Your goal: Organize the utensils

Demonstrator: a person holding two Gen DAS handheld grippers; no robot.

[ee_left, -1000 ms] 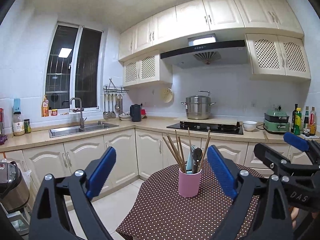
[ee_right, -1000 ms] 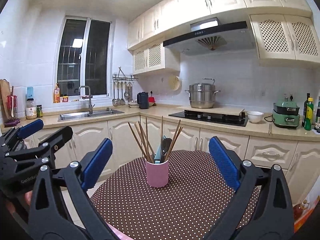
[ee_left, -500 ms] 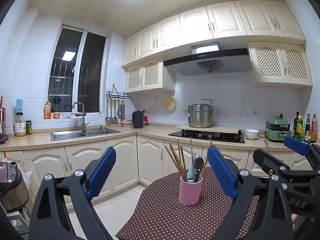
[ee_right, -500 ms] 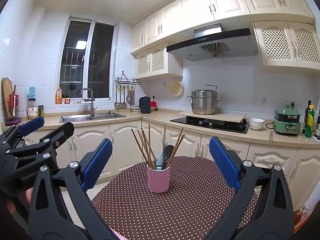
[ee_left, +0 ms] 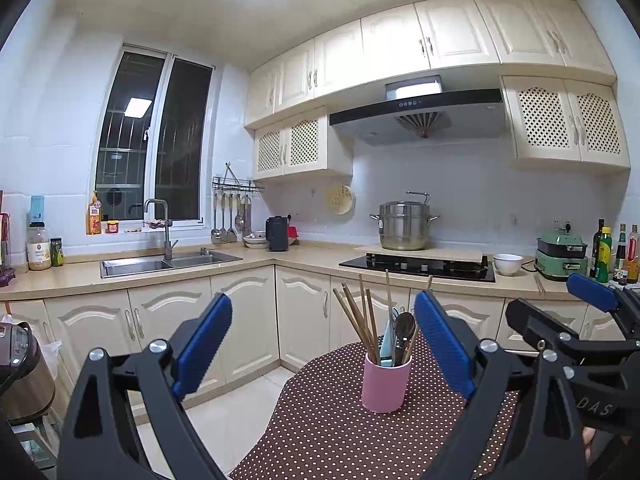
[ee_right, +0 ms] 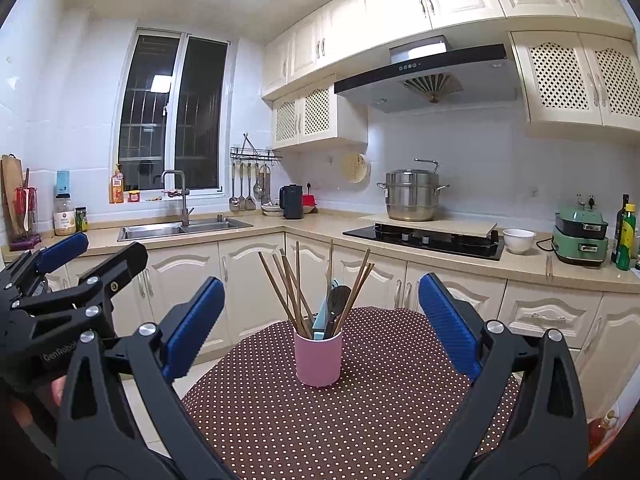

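A pink cup (ee_right: 318, 358) stands upright on the tabletop (ee_right: 360, 420), which wears a brown cloth with white dots. The cup sits toward the far part of the round top, away from its edges. In it stand a bundle of wooden chopsticks (ee_right: 294, 292), fanned out and leaning against the rim, a dark spoon (ee_right: 338, 300) with its bowl upward, and a pale blue-green utensil (ee_right: 322, 320) whose kind I cannot tell. In the left wrist view the same cup (ee_left: 385, 382) appears right of centre, with the chopsticks (ee_left: 362, 316) leaning left and the spoon (ee_left: 404, 328) beside them.

Compared with a second ago, both cameras have tilted upward: the cup sits lower in each view, more of the ceiling and upper cabinets shows, and less of the dotted cloth fills the foreground. The cup and its contents have not shifted on the tabletop.

The left gripper (ee_left: 320, 344) is held level above the near edge of the tabletop, its blue-padded fingers spread wide with nothing between them; it points toward the cup from the left. The right gripper (ee_right: 320, 320) is likewise spread wide and empty, aimed straight at the cup, which shows between its fingers but well beyond their tips. Each gripper is visible at the side of the other's view, so the two are held side by side, close together. A fingertip of the person's hand (ee_right: 56, 390) shows behind the left gripper in the right wrist view.
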